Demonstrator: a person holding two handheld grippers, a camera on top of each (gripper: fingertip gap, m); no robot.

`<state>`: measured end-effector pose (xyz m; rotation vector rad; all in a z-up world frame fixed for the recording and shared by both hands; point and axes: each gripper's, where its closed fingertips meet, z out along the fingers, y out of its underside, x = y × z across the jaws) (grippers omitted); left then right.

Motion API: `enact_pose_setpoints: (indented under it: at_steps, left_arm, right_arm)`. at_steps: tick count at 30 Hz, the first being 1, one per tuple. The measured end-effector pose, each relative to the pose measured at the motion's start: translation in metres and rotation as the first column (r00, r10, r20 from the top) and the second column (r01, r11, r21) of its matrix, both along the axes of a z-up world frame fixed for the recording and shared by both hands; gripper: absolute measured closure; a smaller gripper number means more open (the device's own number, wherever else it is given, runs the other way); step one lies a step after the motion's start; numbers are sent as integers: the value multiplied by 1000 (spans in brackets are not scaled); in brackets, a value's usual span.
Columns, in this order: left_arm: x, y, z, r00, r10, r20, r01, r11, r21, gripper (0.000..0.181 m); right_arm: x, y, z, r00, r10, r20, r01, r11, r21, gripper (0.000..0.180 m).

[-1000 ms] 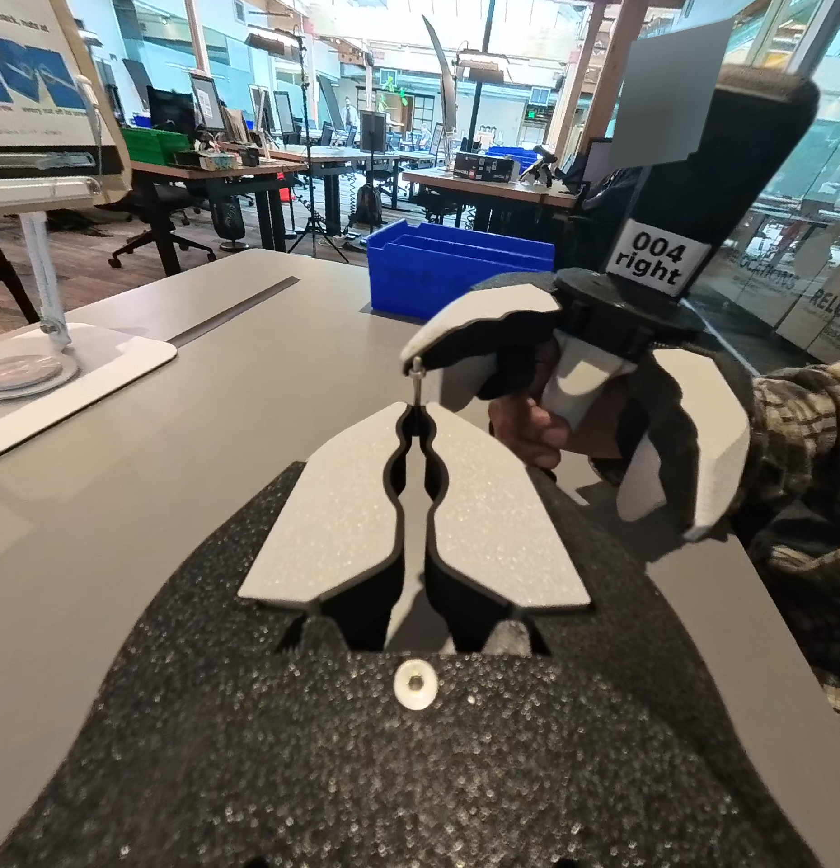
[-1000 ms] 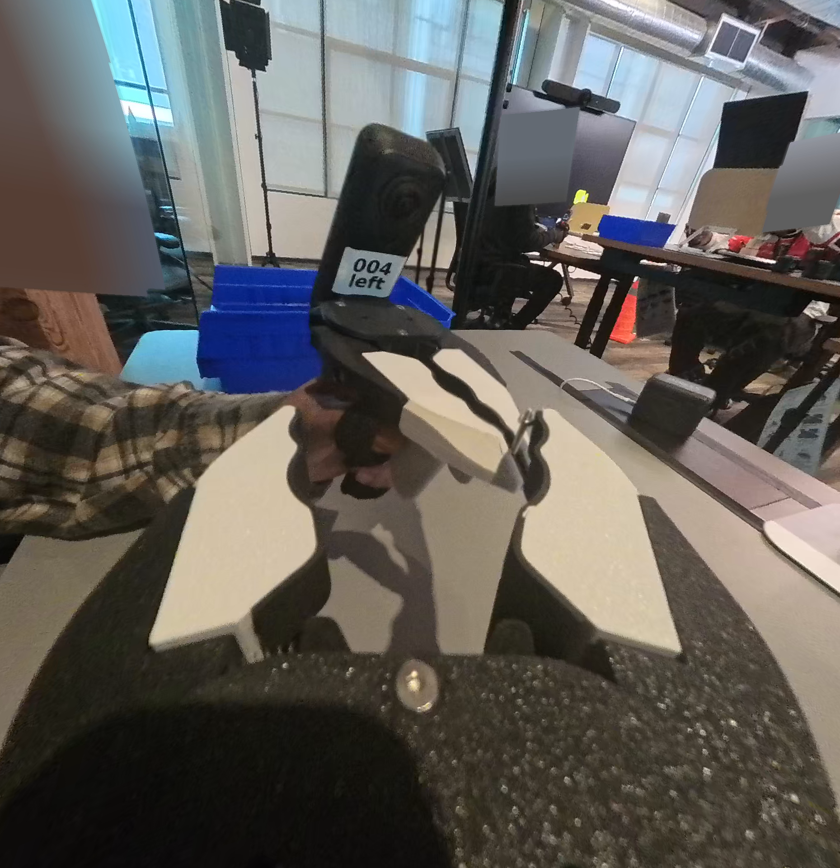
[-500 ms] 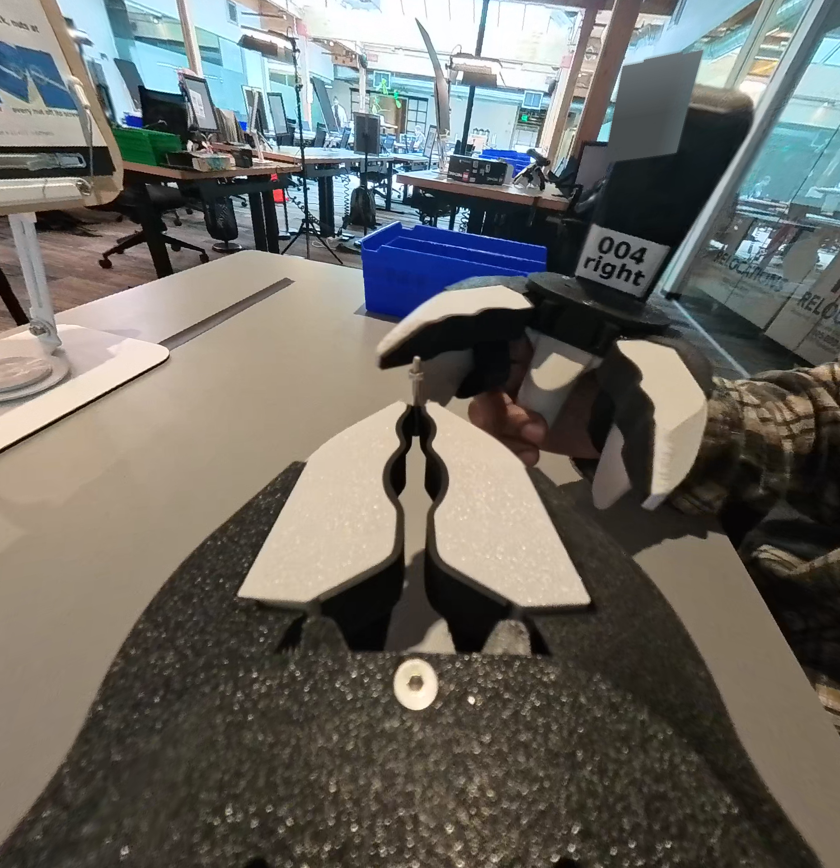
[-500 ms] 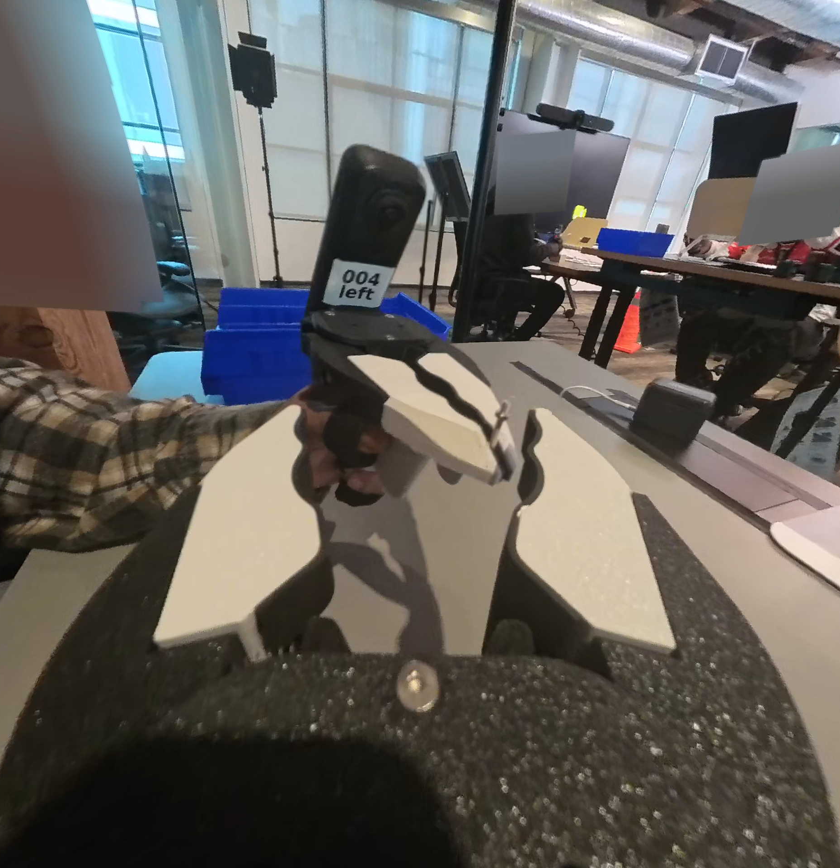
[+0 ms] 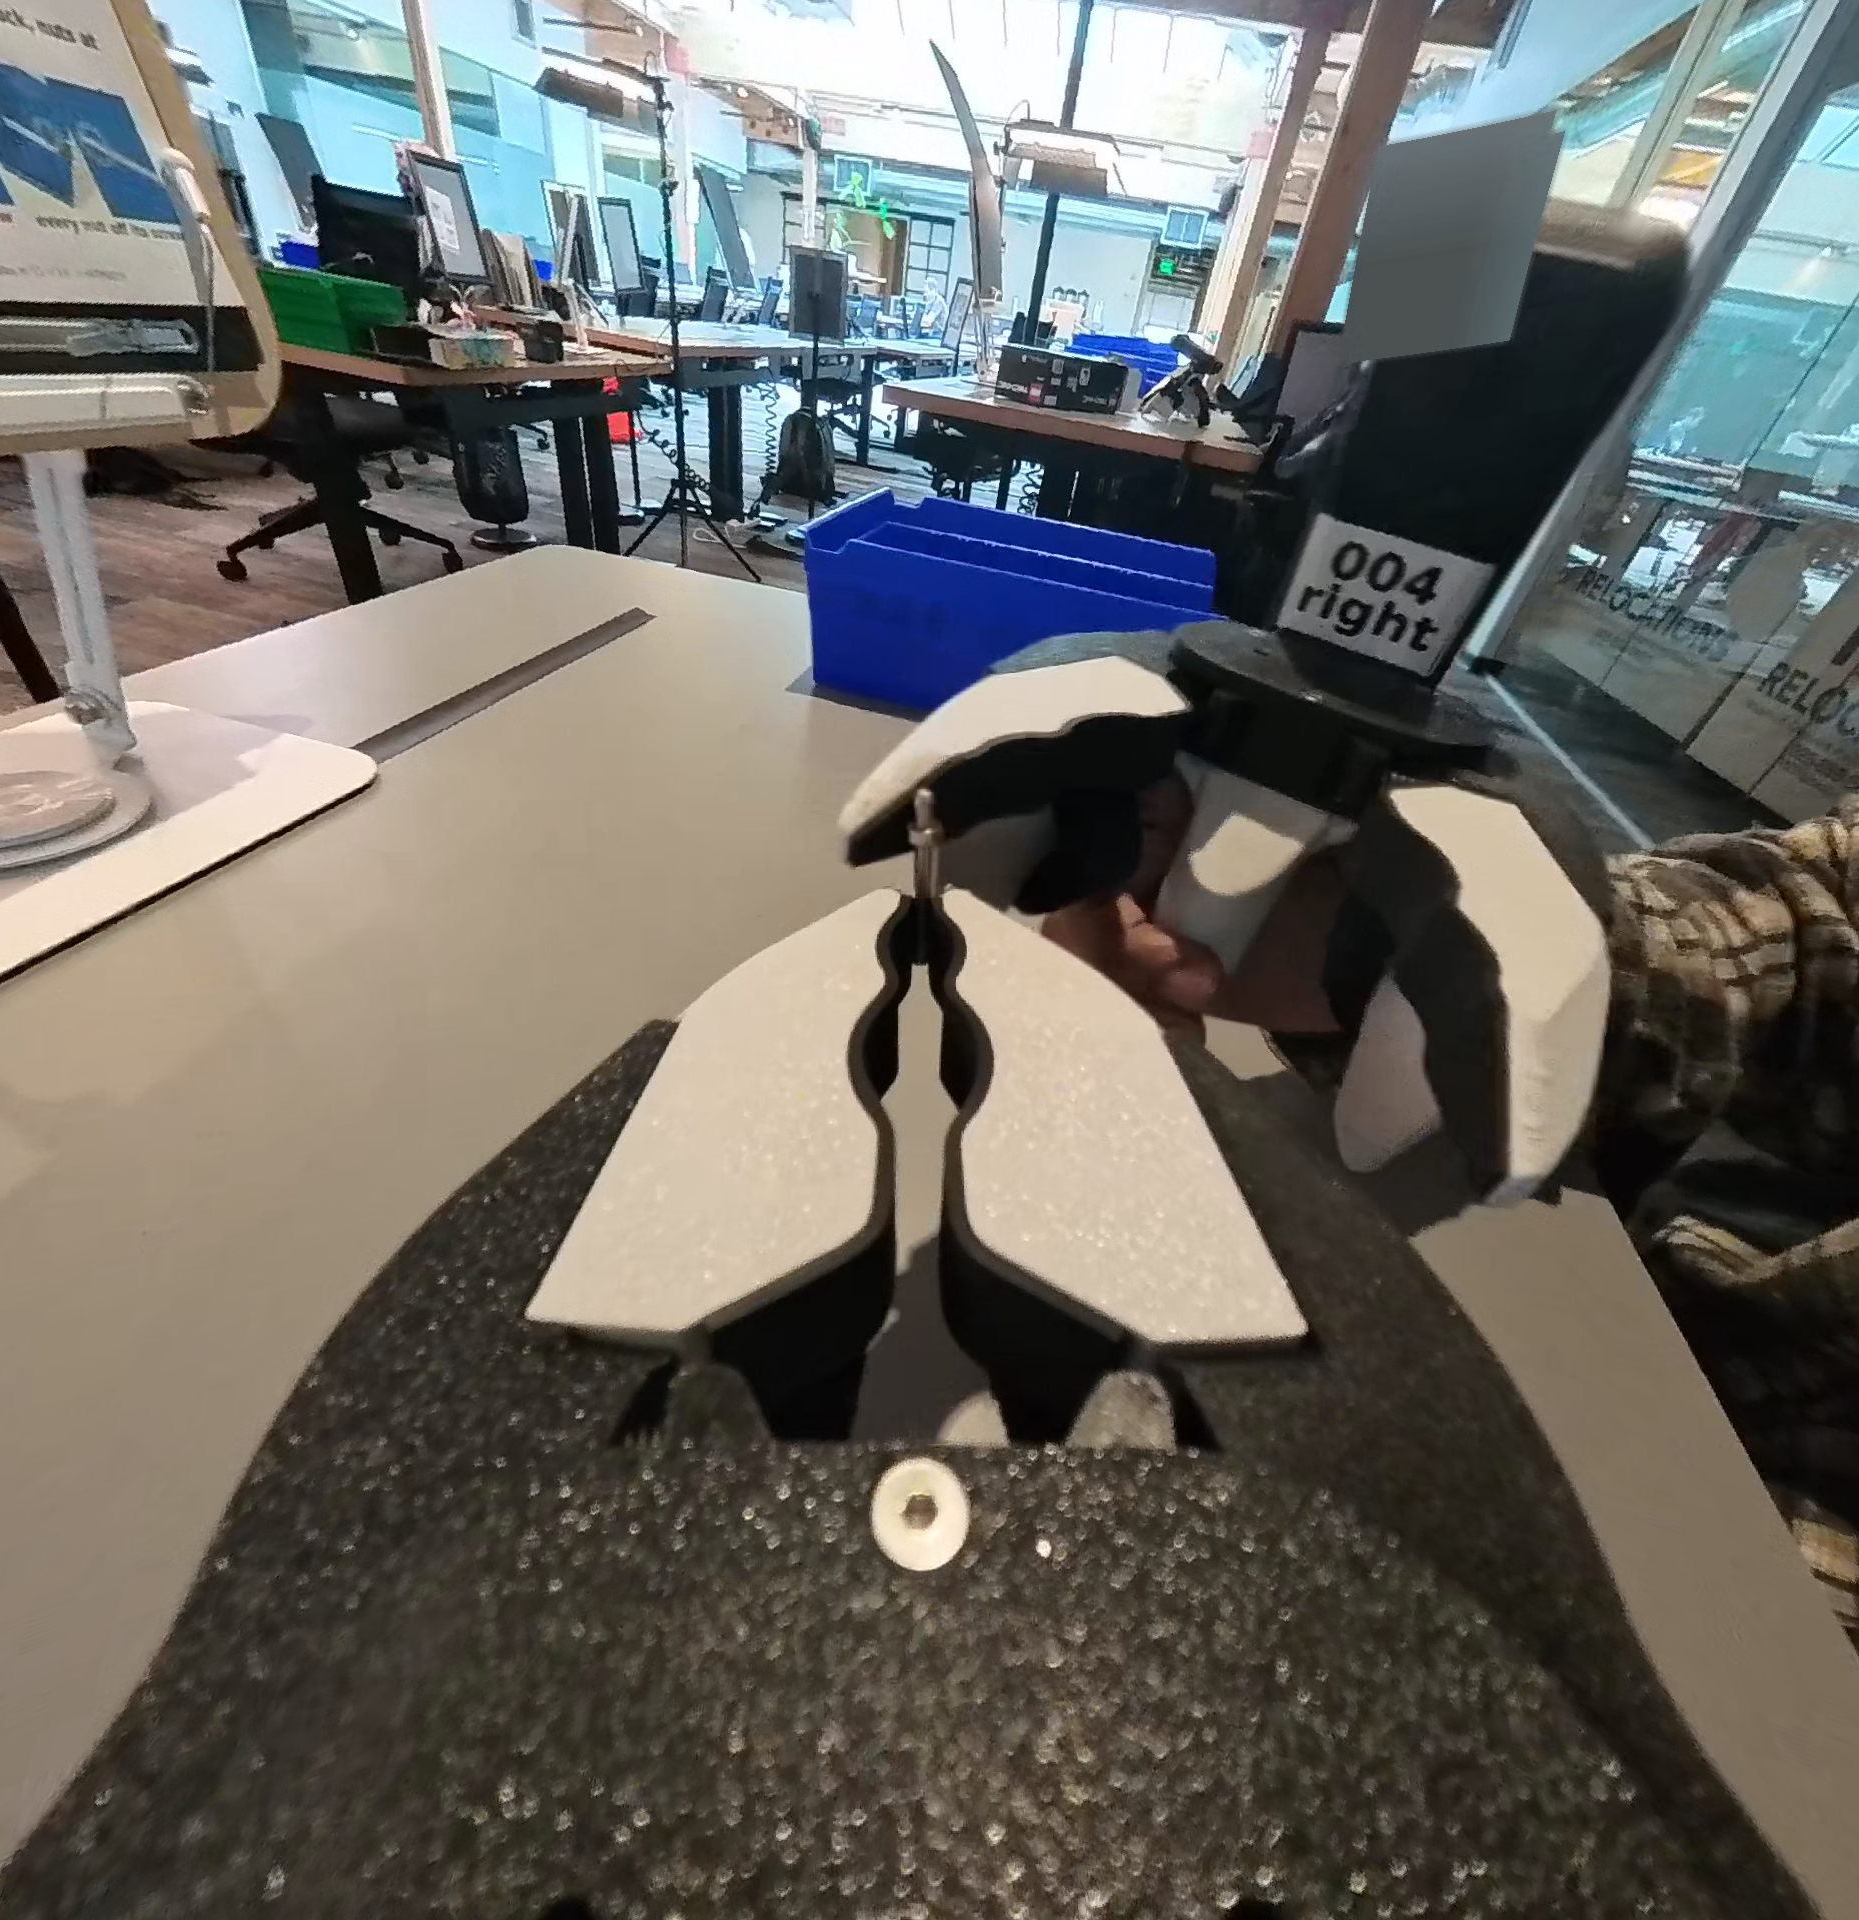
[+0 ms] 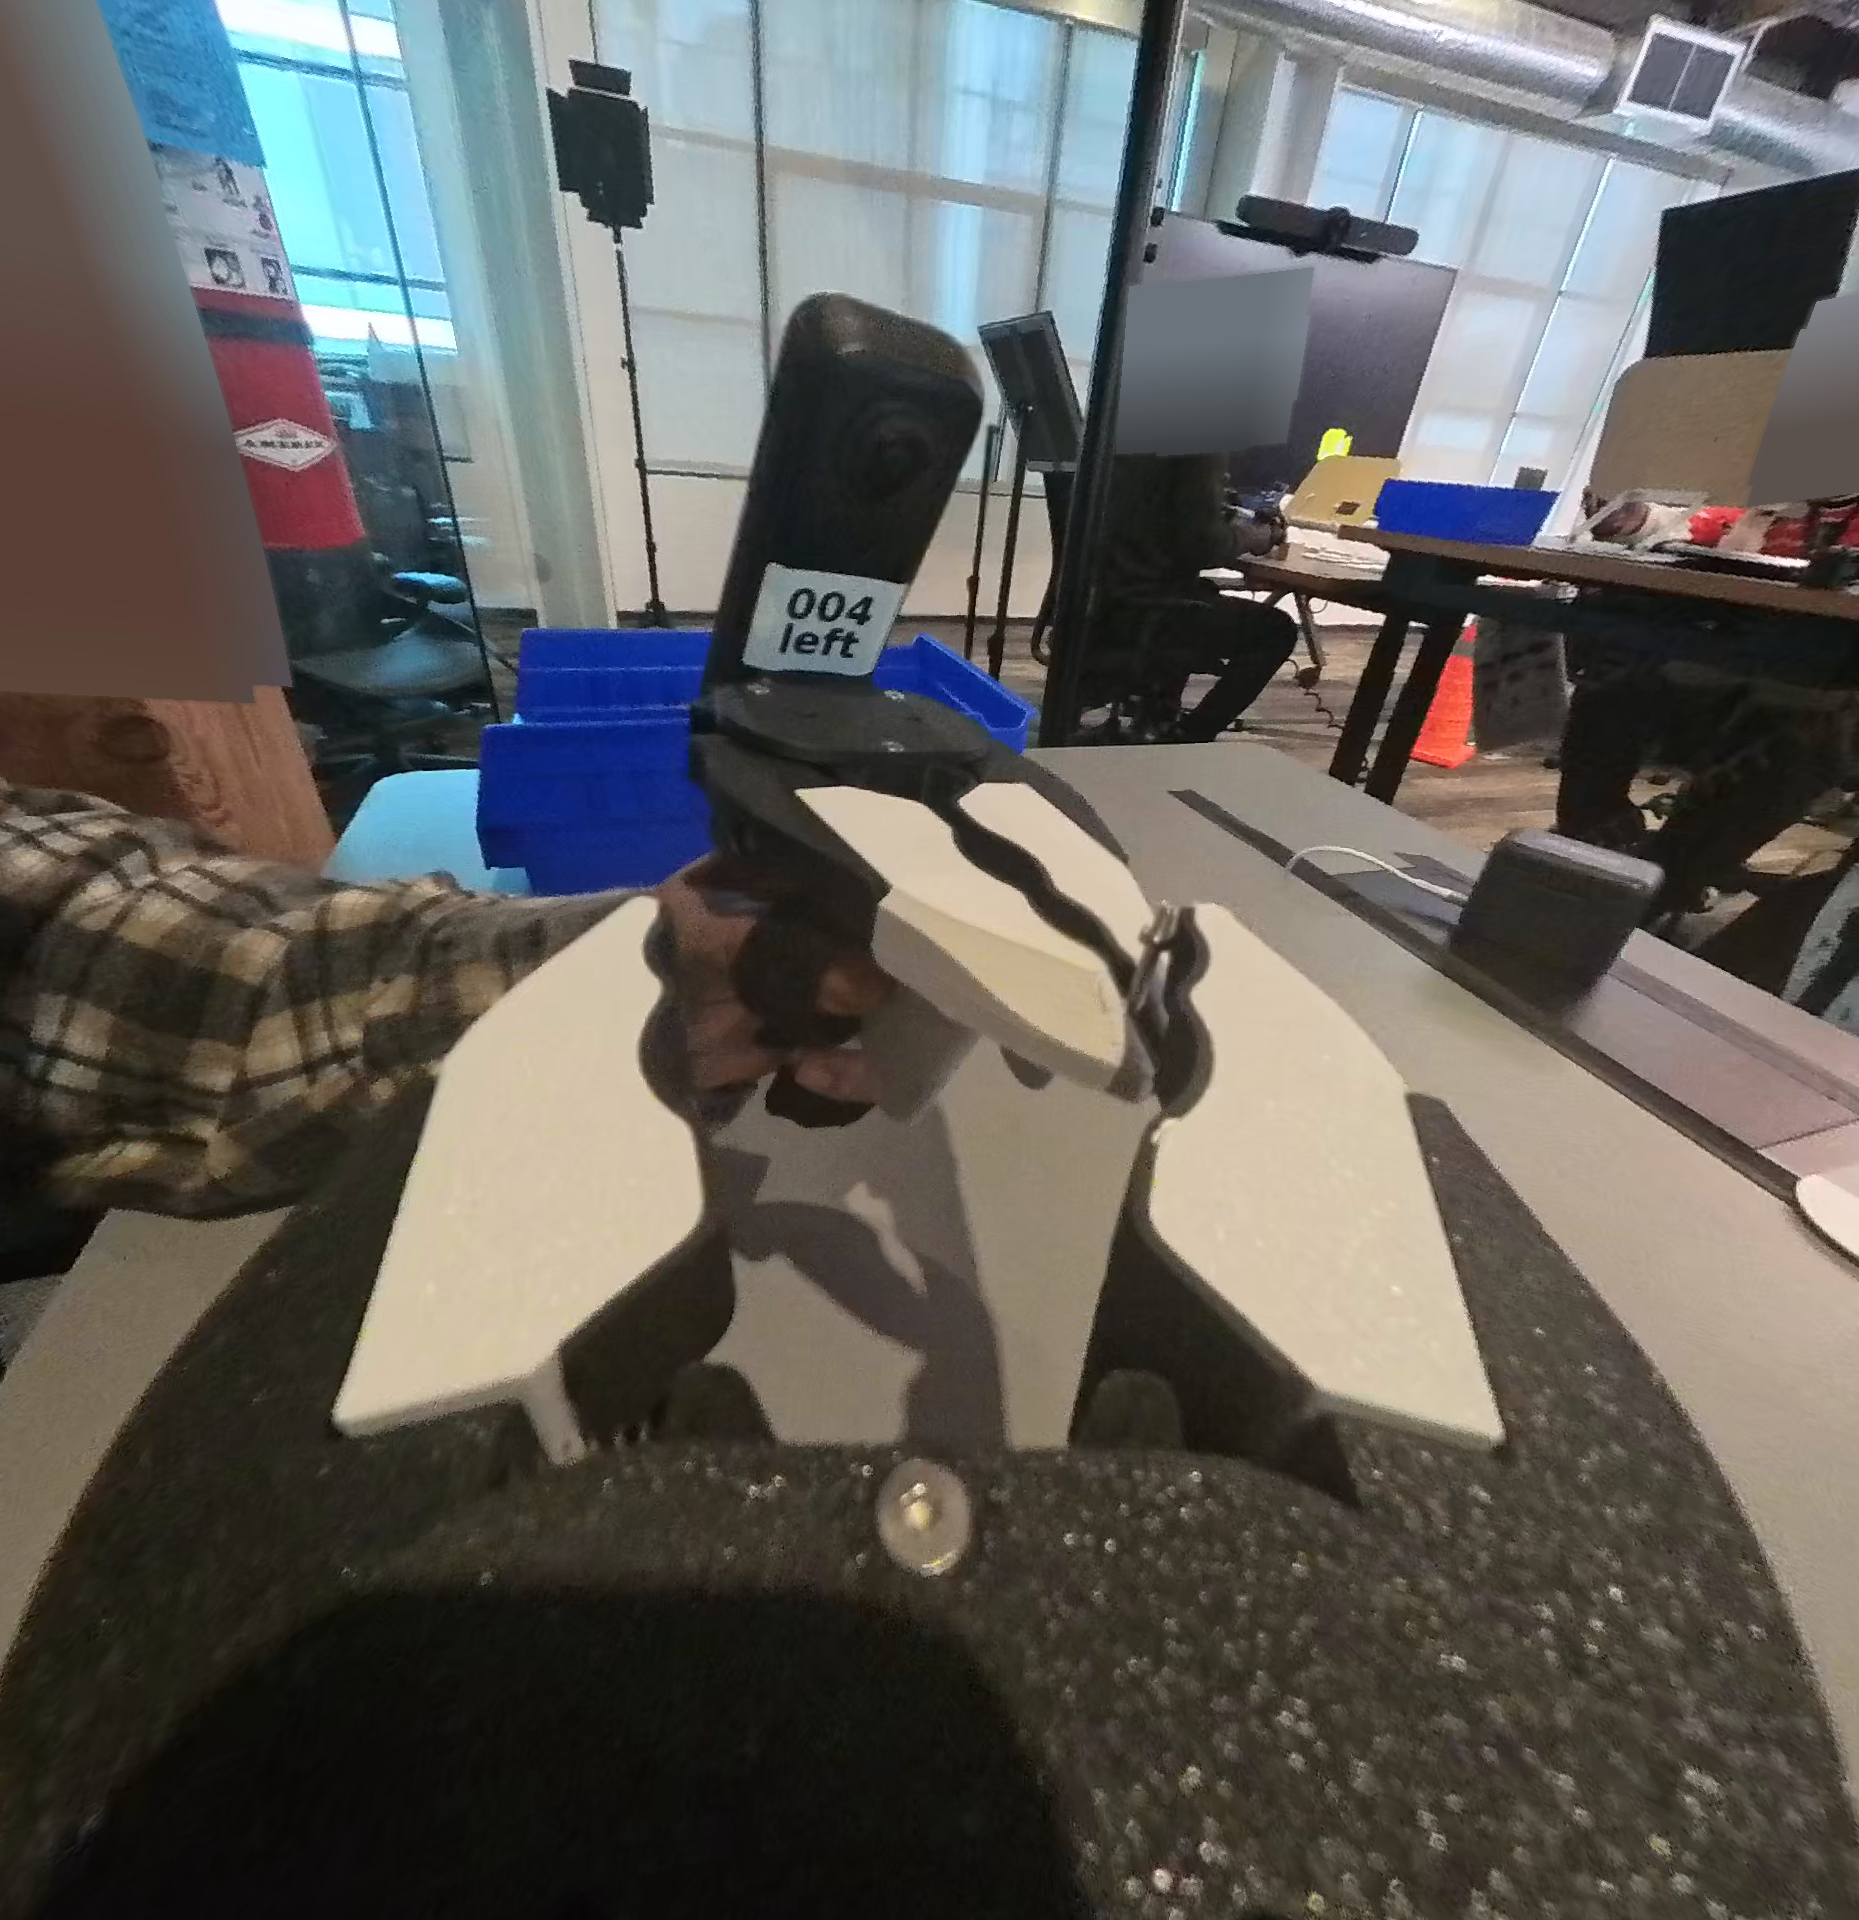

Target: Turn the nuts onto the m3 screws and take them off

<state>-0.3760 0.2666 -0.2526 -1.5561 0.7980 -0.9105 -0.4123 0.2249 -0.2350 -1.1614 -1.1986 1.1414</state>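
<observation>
My left gripper [image 5: 921,906] is shut on a thin M3 screw [image 5: 923,868] that stands upright out of its tips. A small nut [image 5: 923,831] sits near the screw's top. My right gripper [image 6: 920,920] is open, above the grey table [image 5: 385,987]. One of its fingers [image 5: 1008,743] lies against the nut and the screw's top; the other finger [image 5: 1507,997] is far off to the right. In the right wrist view the left gripper [image 6: 1133,1008] holds the screw [image 6: 1157,951] against the inner edge of my right-hand finger [image 6: 1289,1143].
A blue bin [image 5: 1008,623] stands at the table's far edge. A white stand base [image 5: 125,790] is at the left, beside a dark slot [image 5: 509,681] in the tabletop. A small black box [image 6: 1553,914] with a white cable lies to the right. Plaid sleeves [image 6: 177,987] hold both grippers.
The right gripper stayed open and slid: its finger drew off the screw half a second ago and is back against the nut now. The left gripper kept its hold on the screw.
</observation>
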Motion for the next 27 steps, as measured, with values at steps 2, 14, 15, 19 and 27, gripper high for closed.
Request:
enact_pose_setpoints:
  at_steps: [2, 14, 15, 19, 27]
  left_arm:
    - [-2, 1, 1, 1000, 4, 10, -4, 1000, -3, 179]
    - [-4, 1, 3, 1000, 9, 15, -9, 1000, -1, 179]
    - [-3, 1, 3, 1000, 7, 14, -7, 1000, 1, 179]
    - [1, -1, 1, 1000, -3, 4, 3, 1000, 1, 179]
    - [0, -1, 3, 1000, -1, 13, 1, 1000, 0, 179]
  right_arm:
    - [5, -1, 0, 1000, -18, 5, 18, 1000, 24, 92]
    - [10, -2, 5, 1000, -15, -2, 15, 1000, 27, 95]
    - [11, 0, 7, 1000, -18, -9, 18, 1000, 22, 96]
    - [2, 5, 5, 1000, -10, 8, 10, 1000, 17, 92]
    - [7, 4, 8, 1000, -25, 2, 25, 999, 35, 93]
